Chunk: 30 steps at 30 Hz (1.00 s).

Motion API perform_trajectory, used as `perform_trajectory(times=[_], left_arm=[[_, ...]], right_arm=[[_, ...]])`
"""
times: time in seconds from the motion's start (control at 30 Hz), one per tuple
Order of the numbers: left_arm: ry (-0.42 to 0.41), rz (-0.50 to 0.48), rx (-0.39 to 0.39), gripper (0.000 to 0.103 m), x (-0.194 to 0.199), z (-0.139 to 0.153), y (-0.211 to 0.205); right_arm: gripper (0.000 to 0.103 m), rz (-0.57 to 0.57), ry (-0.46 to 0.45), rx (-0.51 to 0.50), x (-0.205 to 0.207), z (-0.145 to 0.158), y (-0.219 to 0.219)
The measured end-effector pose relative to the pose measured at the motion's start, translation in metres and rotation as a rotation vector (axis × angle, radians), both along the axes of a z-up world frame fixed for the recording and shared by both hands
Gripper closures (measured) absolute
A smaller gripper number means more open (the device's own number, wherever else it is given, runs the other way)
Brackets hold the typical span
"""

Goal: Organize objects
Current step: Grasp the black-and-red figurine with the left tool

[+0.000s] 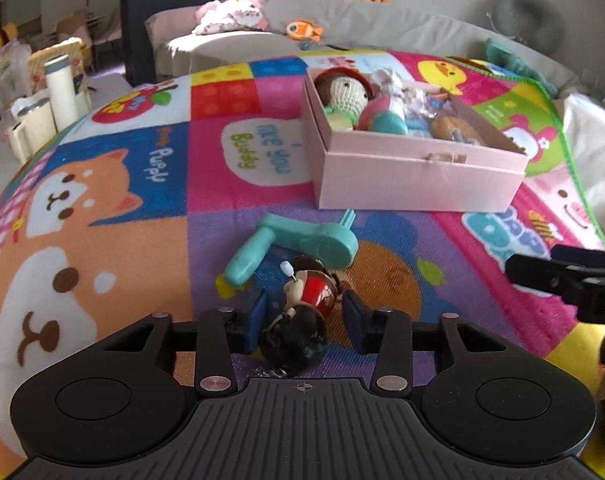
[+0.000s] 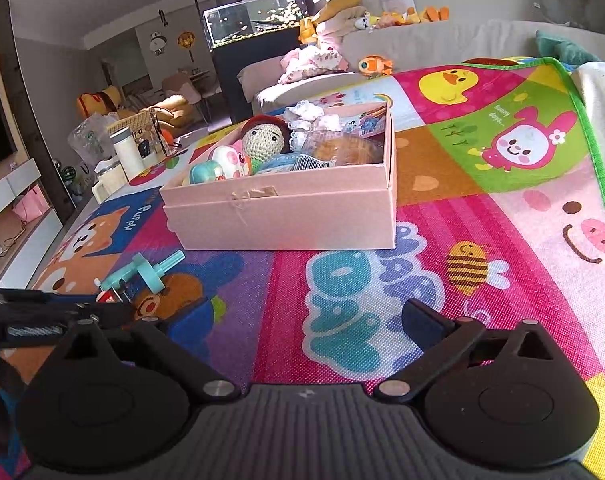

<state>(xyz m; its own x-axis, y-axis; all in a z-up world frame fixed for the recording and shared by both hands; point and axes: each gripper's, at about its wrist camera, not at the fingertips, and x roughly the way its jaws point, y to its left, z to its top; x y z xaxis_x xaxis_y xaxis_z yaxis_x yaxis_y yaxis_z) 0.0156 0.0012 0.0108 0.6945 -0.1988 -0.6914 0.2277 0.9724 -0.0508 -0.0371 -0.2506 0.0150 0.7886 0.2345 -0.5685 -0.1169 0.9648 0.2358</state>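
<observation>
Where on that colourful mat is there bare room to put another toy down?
Plenty: the dog picture left of the pink box, and the pink stretch right of it, up to the mat's green edge. It is crowded inside the box and around the teal toy beside the left gripper.

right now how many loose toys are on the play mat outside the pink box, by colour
teal plastic hair-dryer toy: 1
red and black wind-up figure toy, between the left gripper's fingers: 1
total outside the pink cardboard box: 2
</observation>
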Motion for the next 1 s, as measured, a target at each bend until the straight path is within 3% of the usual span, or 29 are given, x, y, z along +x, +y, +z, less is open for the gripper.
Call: perform_trajectory(times=[0.03, 0.17, 0.37, 0.43, 0.53, 0.67, 0.83, 1.0], left_arm=[[-0.015, 0.002, 0.007, 0.072, -0.002, 0.000, 0.001], [-0.014, 0.029, -0.055, 0.072, -0.007, 0.002, 0.021], [-0.055, 0.248, -0.131, 0.072, -0.001, 0.011, 0.075], [-0.078, 0.281, -0.140, 0.072, 0.012, 0.014, 0.085], [-0.075, 0.252, -0.115, 0.072, 0.039, 0.013, 0.077], [-0.033, 0.137, -0.122, 0.072, 0.053, 0.005, 0.048], [0.002, -0.066, -0.167, 0.072, 0.030, 0.001, 0.014], [0.017, -0.077, -0.167, 0.072, 0.006, 0.000, 0.009]], right_arm=[[0.002, 0.000, 0.000, 0.000, 0.000, 0.000, 0.000], [0.002, 0.001, 0.001, 0.001, 0.000, 0.000, 0.000], [0.000, 0.002, 0.012, -0.007, 0.002, -0.001, 0.002], [0.000, 0.005, 0.024, -0.017, 0.004, -0.002, 0.003], [0.000, 0.005, 0.031, -0.026, 0.004, -0.002, 0.004], [0.000, -0.002, 0.021, -0.016, 0.003, -0.002, 0.002], [0.000, 0.000, 0.020, -0.012, 0.003, -0.002, 0.001], [0.000, 0.000, 0.018, -0.011, 0.002, -0.001, 0.001]])
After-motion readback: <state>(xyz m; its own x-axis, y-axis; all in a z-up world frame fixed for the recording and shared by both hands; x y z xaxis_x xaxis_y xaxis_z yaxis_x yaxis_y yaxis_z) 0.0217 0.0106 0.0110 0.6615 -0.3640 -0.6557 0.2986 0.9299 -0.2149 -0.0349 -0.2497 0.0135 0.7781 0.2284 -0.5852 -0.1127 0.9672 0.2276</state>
